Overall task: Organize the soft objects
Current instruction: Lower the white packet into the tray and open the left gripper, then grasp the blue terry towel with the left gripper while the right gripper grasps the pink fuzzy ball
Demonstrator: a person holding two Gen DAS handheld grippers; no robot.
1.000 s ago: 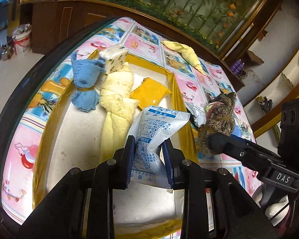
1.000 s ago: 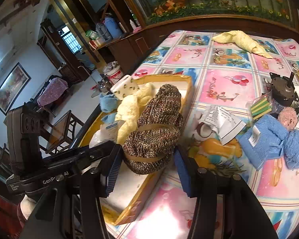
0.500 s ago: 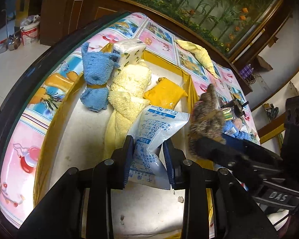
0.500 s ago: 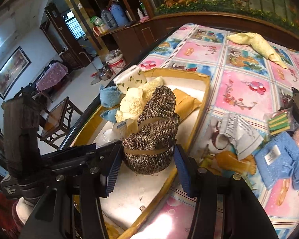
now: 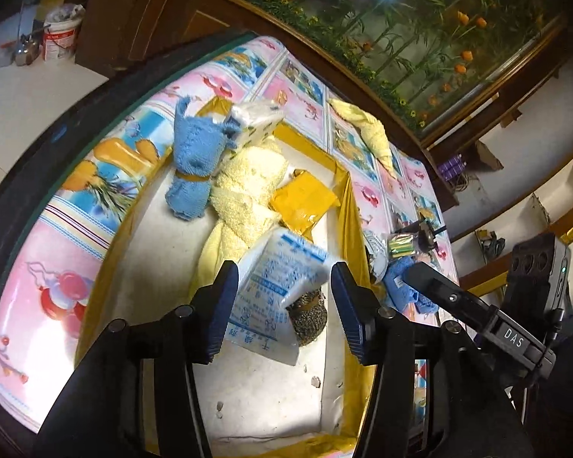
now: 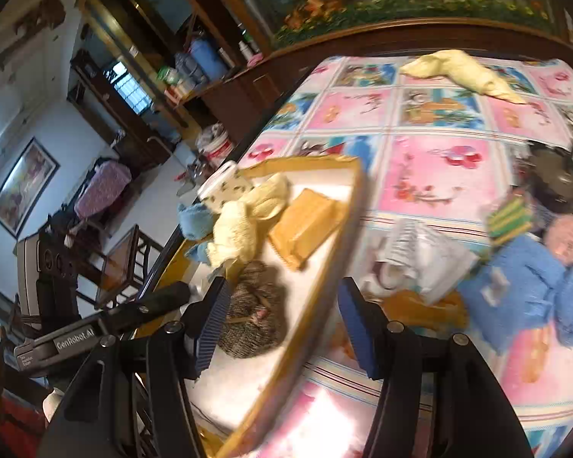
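Two claws hang over the yellow-rimmed tray (image 5: 347,206) on my worktop. My left claw (image 5: 282,301) has just been spreading its jaws; the white printed packet (image 5: 282,286) sits loose between them inside the tray. My right claw (image 6: 279,320) has just been opening too, and the brown knitted bundle (image 6: 254,320) lies released in the tray, beside the packet, near the yellow towel (image 5: 244,194).

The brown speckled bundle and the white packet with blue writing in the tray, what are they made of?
The brown speckled bundle looks like knitted yarn: fuzzy, matte, with a band tied around it. The white packet looks like thin glossy plastic film, judging by its crinkles and shine; what is inside it cannot be seen.
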